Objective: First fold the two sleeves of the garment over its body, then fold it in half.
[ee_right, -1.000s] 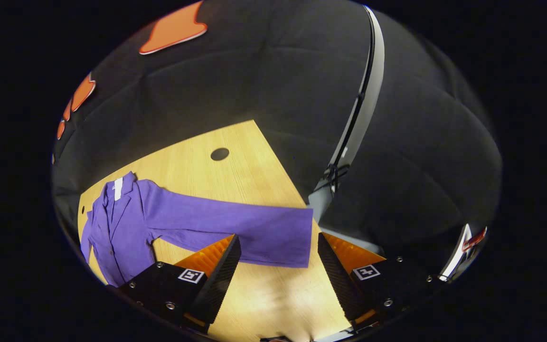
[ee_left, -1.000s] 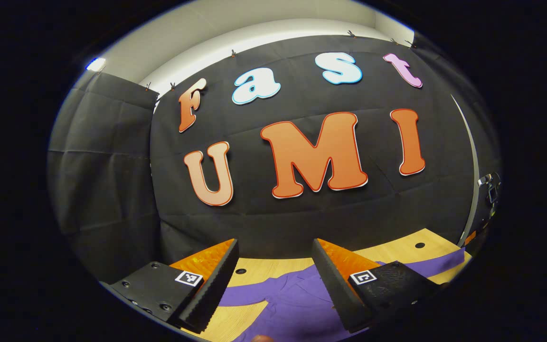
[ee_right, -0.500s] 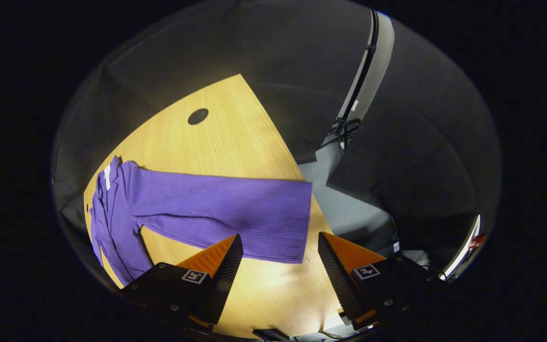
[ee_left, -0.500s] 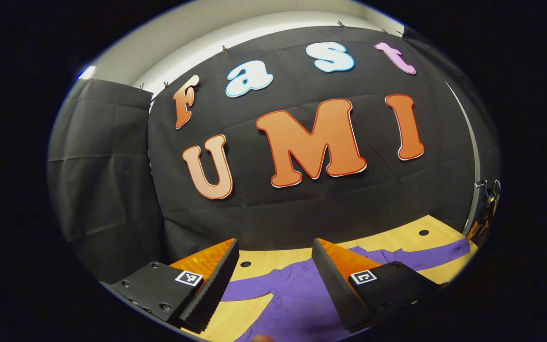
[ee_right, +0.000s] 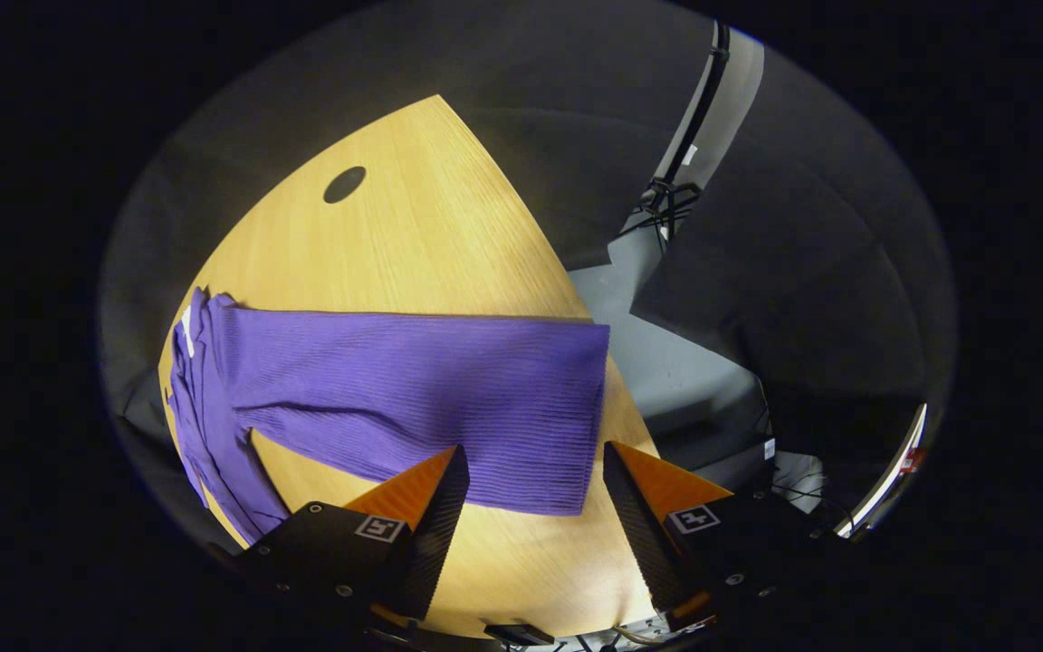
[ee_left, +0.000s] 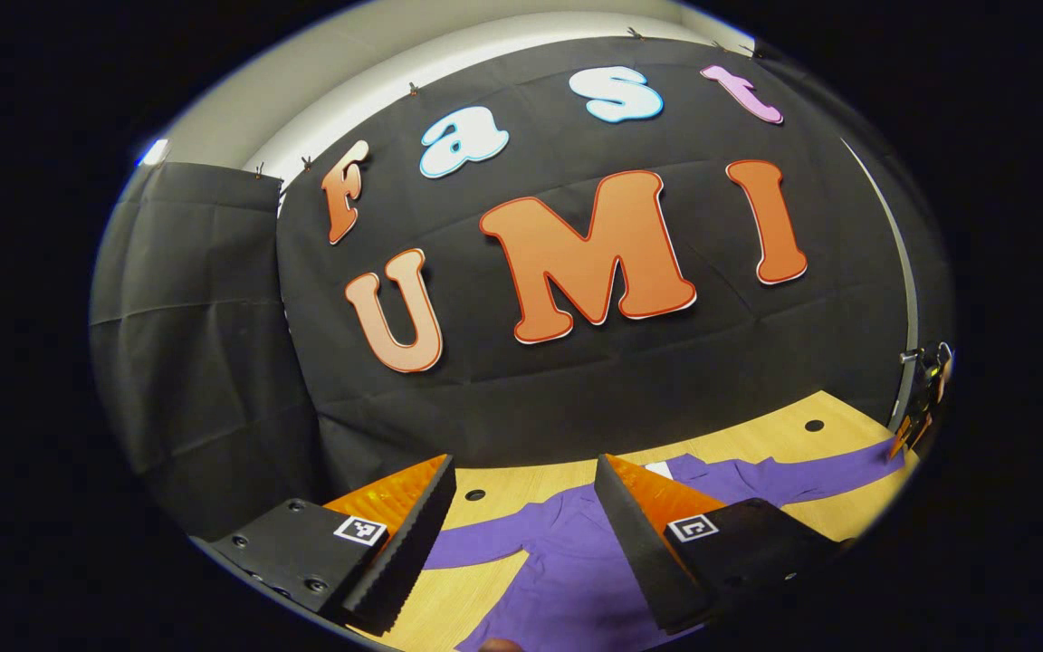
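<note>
Left gripper view: the left gripper [ee_left: 521, 507] hung above the near part of the wooden table [ee_left: 757, 444], fingers spread wide with nothing between the pads. The purple garment [ee_left: 567, 561] lay flat on the table at the bottom of the frame, its body showing through the gap between the two fingers and passing behind the right-hand finger [ee_left: 639, 534]. One sleeve ran off toward the lower left, behind the left-hand finger [ee_left: 404, 543]; the other sleeve [ee_left: 811, 471] stretched to the right edge of the frame. A small white label [ee_left: 659, 469] showed at the collar, just above the right-hand finger's tip. No finger touched cloth.

Right gripper view: the right gripper [ee_right: 531, 507] sat low over the table [ee_right: 422, 235], fingers likewise apart and holding nothing. A long ribbed sleeve [ee_right: 413, 389] crossed the middle of the frame from the garment's body [ee_right: 205, 426] at the left edge to its cuff right of centre. The cuff's lower corner [ee_right: 540, 489] lay in the gap between the two fingertips, just beyond them; whether the tips touched the fabric could not be told. The sleeve was unfolded, stretched straight out across the wood. A dark round hole [ee_right: 345, 184] marked the tabletop at upper left, well apart from the sleeve.
</note>
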`<state>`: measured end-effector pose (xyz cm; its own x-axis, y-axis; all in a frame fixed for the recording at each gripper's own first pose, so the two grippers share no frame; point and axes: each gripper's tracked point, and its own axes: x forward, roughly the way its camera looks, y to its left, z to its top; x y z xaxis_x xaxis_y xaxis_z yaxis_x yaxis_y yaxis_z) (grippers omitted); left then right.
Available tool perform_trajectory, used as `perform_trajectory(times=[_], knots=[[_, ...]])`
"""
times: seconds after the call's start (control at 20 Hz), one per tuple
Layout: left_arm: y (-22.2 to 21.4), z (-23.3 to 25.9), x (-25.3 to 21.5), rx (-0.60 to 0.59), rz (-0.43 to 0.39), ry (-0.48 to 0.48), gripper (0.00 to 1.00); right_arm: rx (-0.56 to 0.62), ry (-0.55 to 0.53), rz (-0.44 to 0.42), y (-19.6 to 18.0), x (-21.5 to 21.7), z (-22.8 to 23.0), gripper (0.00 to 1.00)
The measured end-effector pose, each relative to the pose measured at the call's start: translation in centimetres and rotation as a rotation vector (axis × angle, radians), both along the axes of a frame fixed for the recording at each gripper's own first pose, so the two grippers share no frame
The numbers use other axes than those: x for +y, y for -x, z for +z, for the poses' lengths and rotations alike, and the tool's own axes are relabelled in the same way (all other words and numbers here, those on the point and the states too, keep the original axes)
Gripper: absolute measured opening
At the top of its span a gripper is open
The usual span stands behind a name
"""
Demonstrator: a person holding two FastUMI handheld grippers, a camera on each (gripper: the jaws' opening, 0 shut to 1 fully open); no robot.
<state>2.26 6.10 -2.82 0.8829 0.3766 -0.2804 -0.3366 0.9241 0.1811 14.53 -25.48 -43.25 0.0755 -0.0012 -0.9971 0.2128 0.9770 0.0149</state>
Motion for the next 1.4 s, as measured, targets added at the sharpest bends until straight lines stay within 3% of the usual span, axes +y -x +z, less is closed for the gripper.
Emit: perform_trajectory(times=[0.25,0.3,0.4,0.5,0.55,0.6,0.65,0.7,0.85,0.95,1.4], knots=[[0.2,-0.6,-0.1,0.026,0.019,-0.01,1.0,0.032,0.04,-0.011,-0.3,-0.4,-1.0,0.83],[0.3,-0.7,-0.1,0.031,0.022,-0.01,1.0,0.043,0.067,-0.006,-0.1,-0.7,-1.0,0.65],[0.3,-0.8,-0.3,0.038,0.025,-0.006,0.96,0.045,0.074,-0.017,-0.2,-0.5,-0.9,0.6],[0.2,-0.9,-0.6,0.041,0.022,-0.005,0.96,0.037,0.07,-0.023,-0.5,0.2,-1.0,0.29],[0.1,-1.0,-0.8,0.042,0.02,-0.006,0.96,0.024,0.062,-0.024,-0.8,0.4,-1.0,0.33],[0.1,-1.1,-1.0,0.043,0.016,-0.007,0.97,0.017,0.055,-0.025,-0.9,0.5,-0.9,0.07],[0.1,-0.9,-1.1,0.042,0.013,-0.008,0.96,0.008,0.041,-0.021,-0.9,0.5,-0.9,0.09],[0.1,-0.9,-0.9,0.041,0.011,-0.008,0.97,-0.001,0.003,-0.031,-0.8,1.0,-0.9,0.05],[0.0,-0.6,-0.5,0.035,0.008,-0.013,1.0,-0.035,-0.055,-0.115,-1.2,1.2,0.3,0.03],[0.1,-0.8,-0.3,0.032,0.004,-0.003,0.96,-0.069,-0.099,-0.137,-1.7,1.9,2.1,0.03],[-0.4,-1.8,3.5,-0.001,-0.043,0.037,0.96,-0.204,-0.142,-0.059,-2.6,8.9,10.6,0.03]])
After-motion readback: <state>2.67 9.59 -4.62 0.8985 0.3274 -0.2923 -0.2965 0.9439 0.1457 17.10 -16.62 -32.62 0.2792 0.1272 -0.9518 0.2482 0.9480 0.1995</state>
